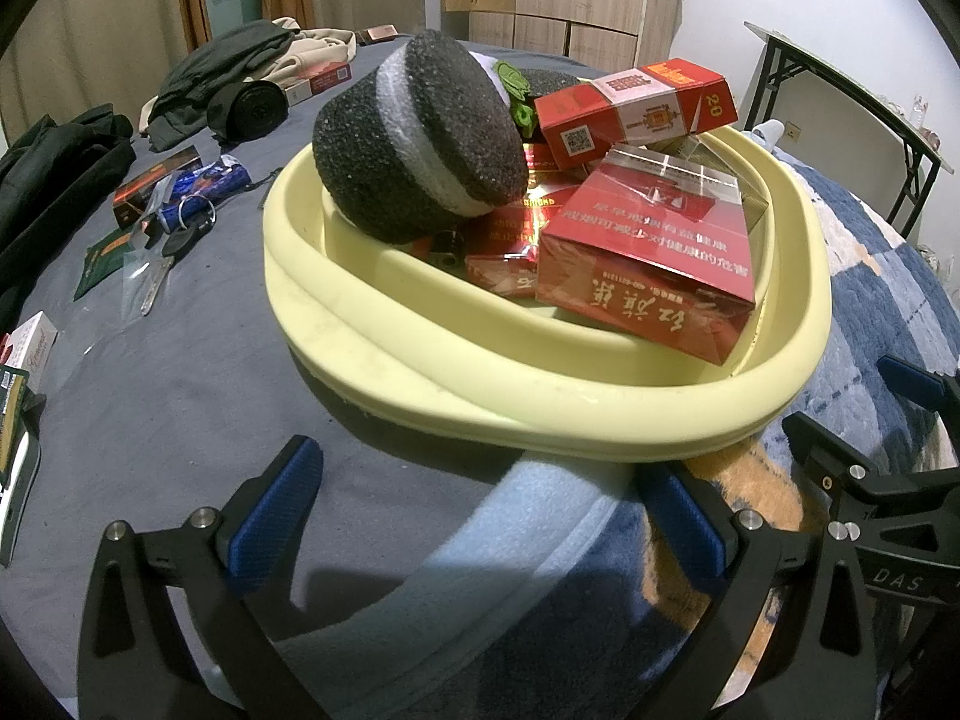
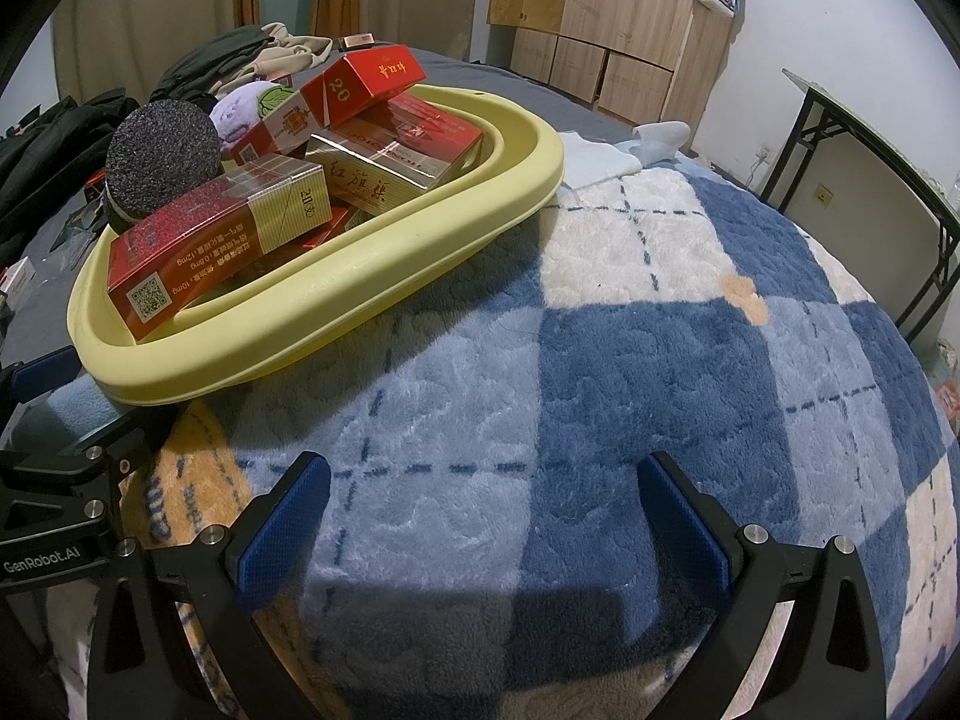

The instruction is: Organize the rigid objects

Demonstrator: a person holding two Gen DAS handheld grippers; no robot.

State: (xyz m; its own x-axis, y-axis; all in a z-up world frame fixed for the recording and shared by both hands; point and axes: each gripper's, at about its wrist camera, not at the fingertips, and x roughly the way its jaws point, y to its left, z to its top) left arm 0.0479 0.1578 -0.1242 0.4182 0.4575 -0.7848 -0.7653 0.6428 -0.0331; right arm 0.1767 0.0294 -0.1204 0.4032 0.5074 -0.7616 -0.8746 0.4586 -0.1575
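Left wrist view showed the left hand-held gripper (image 1: 474, 516) spread open before the yellow basin (image 1: 576, 414) of cigarette packs (image 1: 648, 264); the right hand-held gripper (image 2: 483, 510) gaped empty over the plaid blanket (image 2: 630, 348).

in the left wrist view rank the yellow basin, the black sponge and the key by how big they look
1. yellow basin
2. black sponge
3. key
The key lies farther off on the bed, so its real size is less sure.

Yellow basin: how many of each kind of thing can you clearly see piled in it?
In the yellow basin:
Red boxes: 3
Dark round puck with a white band: 1
Purple soft thing with a green leaf: 1
Total: 5
Flat red packs and other bits underneath are partly hidden, so they are not counted.
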